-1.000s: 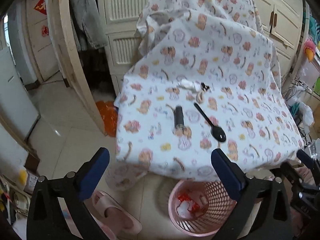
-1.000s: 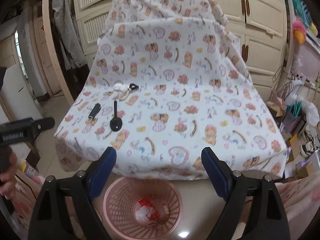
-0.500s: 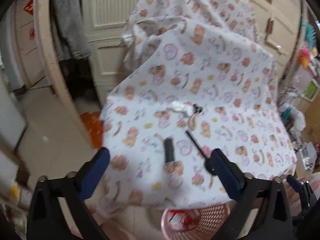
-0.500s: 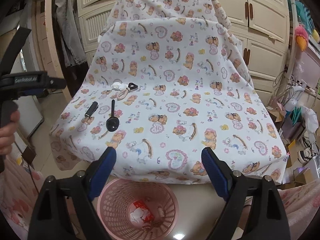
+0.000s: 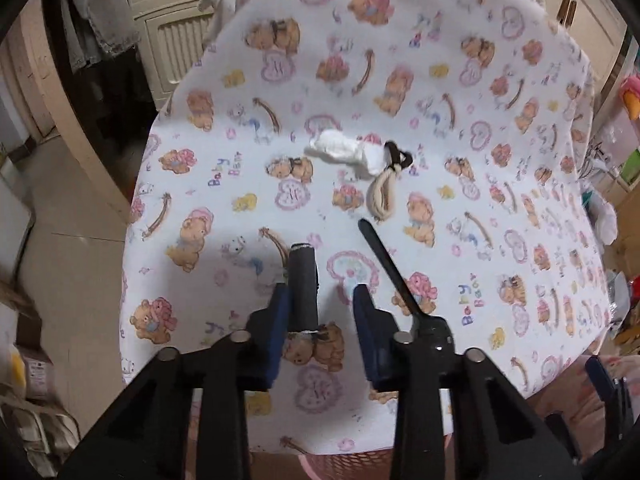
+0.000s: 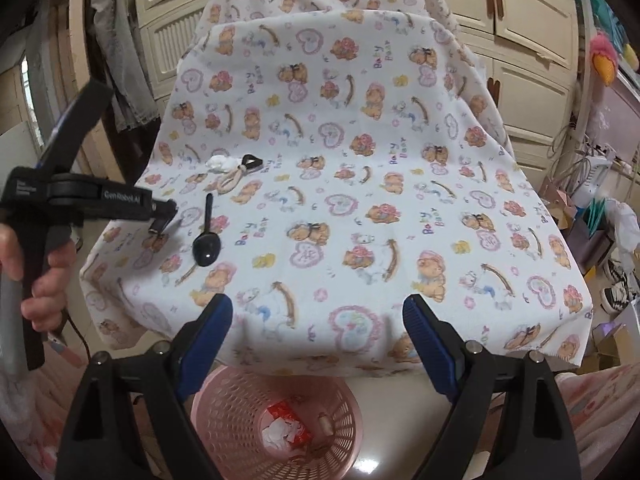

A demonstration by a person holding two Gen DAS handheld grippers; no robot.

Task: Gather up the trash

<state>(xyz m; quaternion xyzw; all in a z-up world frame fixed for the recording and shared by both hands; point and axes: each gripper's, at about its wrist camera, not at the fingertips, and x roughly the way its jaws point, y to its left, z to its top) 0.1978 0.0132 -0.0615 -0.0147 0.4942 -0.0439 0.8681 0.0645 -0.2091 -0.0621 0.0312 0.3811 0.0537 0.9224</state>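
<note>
Two grippers are in our hands. Our left gripper (image 5: 320,316) is low over the table cloth (image 5: 400,80) near its front left corner, and its blue fingers (image 5: 276,320) stand narrowly around a dark tube (image 5: 303,286). The left finger touches the tube, the right finger is a little apart from it, so the tube lies between them on the cloth. Just to the right lies a black spoon (image 5: 394,276) with its bowl toward the front edge. Farther back we see a white crumpled tissue (image 5: 344,152) touching a beige hair band (image 5: 384,194) with a dark loop.

Our right gripper (image 6: 318,344) hangs wide apart in front of the front edge, holding nothing. Below it a pink basket (image 6: 224,412) stands on the floor, with red and white wrappers (image 6: 286,428) inside.
</note>
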